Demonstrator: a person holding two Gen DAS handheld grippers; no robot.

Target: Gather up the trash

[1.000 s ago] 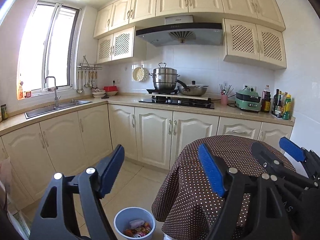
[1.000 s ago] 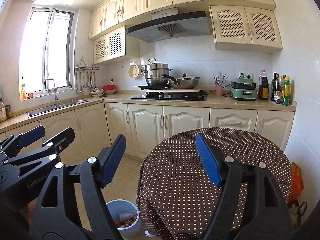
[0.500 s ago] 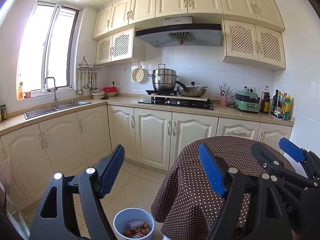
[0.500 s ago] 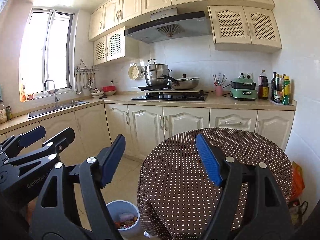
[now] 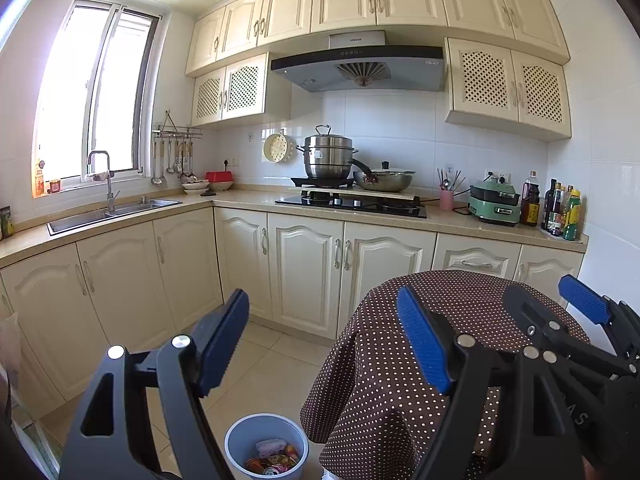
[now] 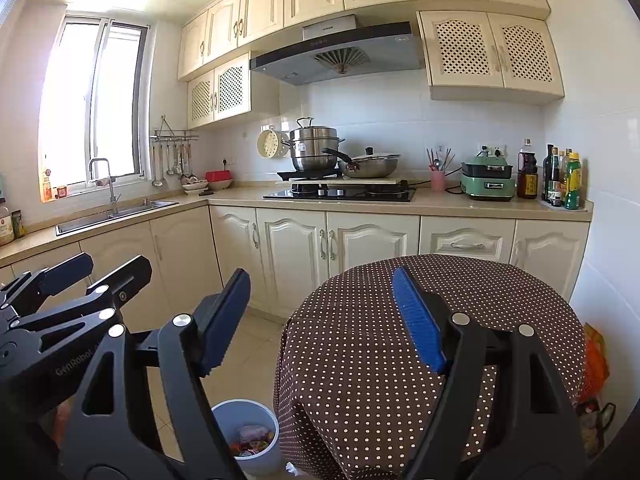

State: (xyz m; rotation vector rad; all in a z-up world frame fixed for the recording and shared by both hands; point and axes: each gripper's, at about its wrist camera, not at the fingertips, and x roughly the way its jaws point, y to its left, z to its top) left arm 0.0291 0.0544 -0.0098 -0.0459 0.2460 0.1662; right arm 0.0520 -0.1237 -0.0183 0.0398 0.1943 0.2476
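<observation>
we read little writing here: "genrobot" is printed in pale letters along the black frame of our left gripper as the right wrist view catches it from the side, and the letters "a s" show on the frame of our right gripper in the left wrist view; the range hood carries a small nameplate too blurred to read, and the bottle labels on the counter are illegible. our left gripper is spread wide with nothing between its blue pads, and our right gripper likewise stands wide apart and bare. the trash bin, a pale blue round pail, stands on the tiled floor just beside the draped edge of the polka-dot tablecloth, and colourful wrappers and a can lie inside it. the left wrist view looks deeper into the bin; the right wrist view shows less of its contents but reveals an orange bag beside the table on the far right.
</observation>
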